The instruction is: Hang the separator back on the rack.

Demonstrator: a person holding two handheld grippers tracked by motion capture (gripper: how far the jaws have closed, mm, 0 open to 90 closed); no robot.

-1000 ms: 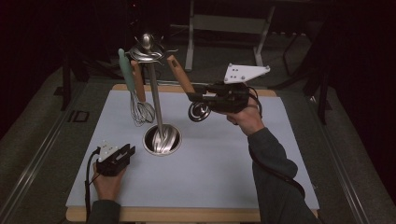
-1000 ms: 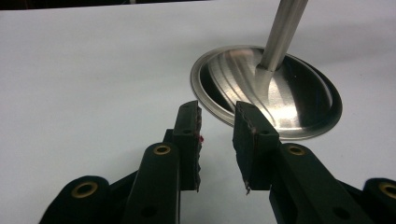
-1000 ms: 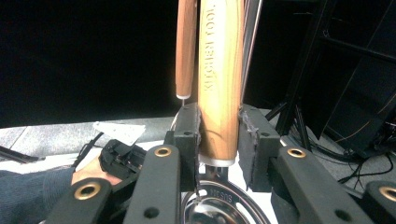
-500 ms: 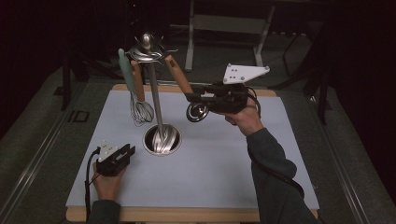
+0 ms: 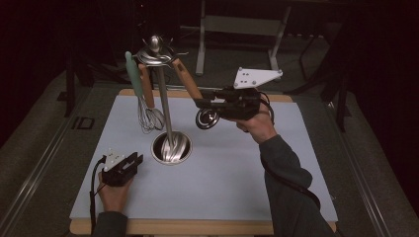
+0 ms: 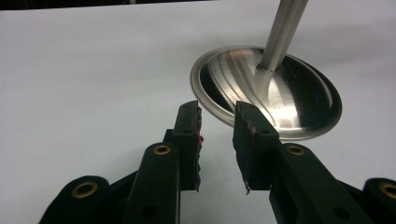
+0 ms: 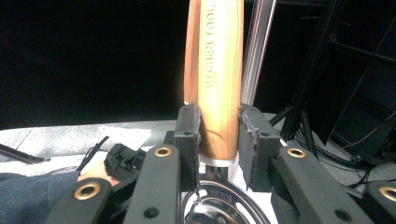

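Note:
A steel utensil stand has a pole point(image 5: 165, 106) rising from a round base point(image 5: 171, 148) on the white mat. A wooden-handled utensil point(image 5: 188, 81) hangs slanted from the stand's top ring point(image 5: 155, 52), with its round metal head point(image 5: 207, 118) at the lower end. My right gripper point(image 5: 202, 102) is shut on the lower part of that handle. In the right gripper view the handle point(image 7: 219, 70) stands upright between the pads of the right gripper point(image 7: 218, 116). My left gripper point(image 5: 136, 160) rests low on the mat, open and empty. In its own view the left gripper point(image 6: 217, 112) points at the base point(image 6: 280, 93).
A wire whisk point(image 5: 148, 116), a teal handle point(image 5: 132, 74) and a brown handle point(image 5: 146, 84) hang on the stand's left side. The white mat point(image 5: 237, 182) lies on a wooden table. Dark frames and stand legs point(image 5: 202, 44) are behind the table's far edge.

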